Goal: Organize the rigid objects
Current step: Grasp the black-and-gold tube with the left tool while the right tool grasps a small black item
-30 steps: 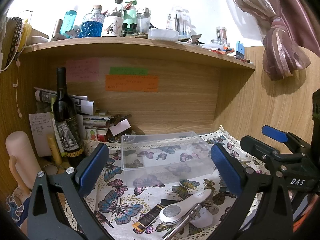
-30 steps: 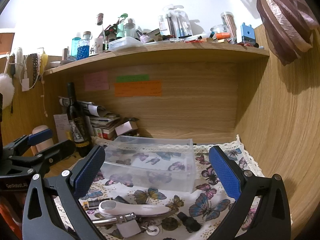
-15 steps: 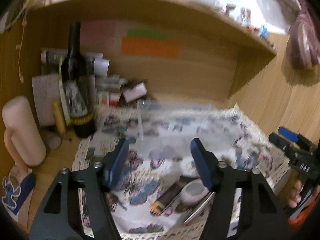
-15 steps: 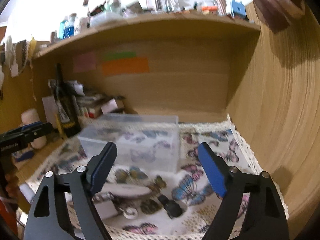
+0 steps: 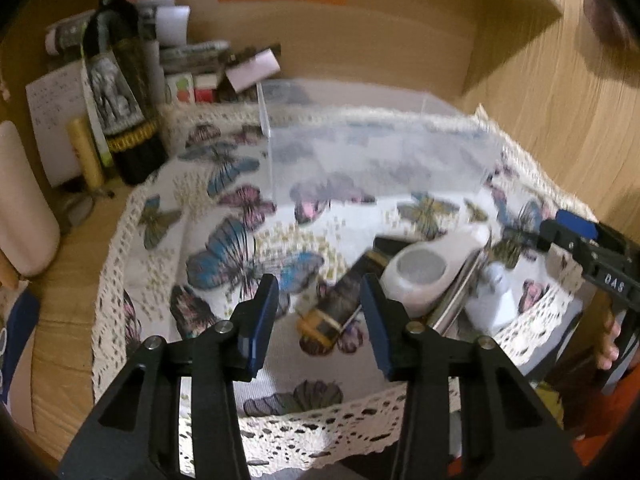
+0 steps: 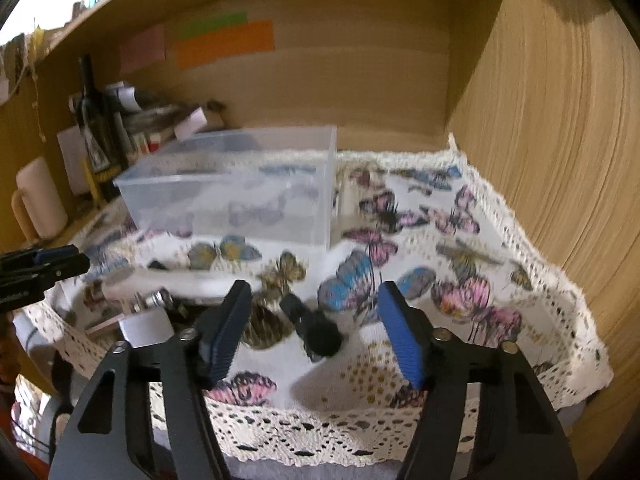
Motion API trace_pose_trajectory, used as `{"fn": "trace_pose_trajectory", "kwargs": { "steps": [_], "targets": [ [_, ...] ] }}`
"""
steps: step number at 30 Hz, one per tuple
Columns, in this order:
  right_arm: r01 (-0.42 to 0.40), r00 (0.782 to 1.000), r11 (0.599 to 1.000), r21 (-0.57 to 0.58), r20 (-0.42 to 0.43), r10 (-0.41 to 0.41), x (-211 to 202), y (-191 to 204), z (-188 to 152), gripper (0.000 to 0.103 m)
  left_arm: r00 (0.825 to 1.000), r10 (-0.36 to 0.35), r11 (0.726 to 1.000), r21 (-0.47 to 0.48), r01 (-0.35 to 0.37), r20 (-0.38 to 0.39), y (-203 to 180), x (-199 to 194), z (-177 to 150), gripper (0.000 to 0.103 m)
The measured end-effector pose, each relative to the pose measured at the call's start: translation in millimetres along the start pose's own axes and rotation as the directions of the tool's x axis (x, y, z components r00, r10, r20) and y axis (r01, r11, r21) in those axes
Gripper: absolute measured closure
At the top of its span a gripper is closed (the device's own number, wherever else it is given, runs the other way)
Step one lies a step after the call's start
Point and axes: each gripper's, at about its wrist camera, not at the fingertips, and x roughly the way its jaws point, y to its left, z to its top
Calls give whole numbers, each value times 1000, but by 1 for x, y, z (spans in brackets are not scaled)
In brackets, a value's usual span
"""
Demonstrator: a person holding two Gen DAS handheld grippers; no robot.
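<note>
A clear plastic box (image 5: 376, 152) (image 6: 240, 192) stands on the butterfly cloth (image 5: 224, 216) (image 6: 460, 240). Near the cloth's front edge lie a dark tube with a gold end (image 5: 340, 304), a white handheld device (image 5: 428, 264) and a metal tool (image 5: 460, 292). My left gripper (image 5: 318, 316) is open and empty, its jaws either side of the tube's gold end, above it. My right gripper (image 6: 312, 328) is open and empty, its jaws either side of a small black object (image 6: 312, 328). The metal tool (image 6: 148, 300) shows at the left in the right wrist view.
A dark wine bottle (image 5: 124, 92) and stacked papers and boxes (image 5: 192, 64) stand at the back left, beside a pale cylinder (image 5: 20, 200). Wooden walls close the back and right. The cloth's lace edge (image 6: 320, 428) hangs over the front.
Both grippers have tilted down and moved closer to the items at the cloth's front edge. Both sets of jaws have narrowed but stay open.
</note>
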Motion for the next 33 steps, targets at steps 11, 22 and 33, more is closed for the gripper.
{"fn": "trace_pose_trajectory", "kwargs": {
  "steps": [11,22,33],
  "targets": [
    [-36,995,999,-22,-93,34,30,-7,2,44,994,-29,998,45,34,-104,-9,33,6,63],
    [-100,977,987,-123,-199,74,48,-4,8,83,996,-7,995,96,16,-90,-15,33,10,80],
    [-52,993,993,-106,-109,41,30,-9,24,88,999,3,1000,30,-4,54,6,-4,34,103]
  ]
}}
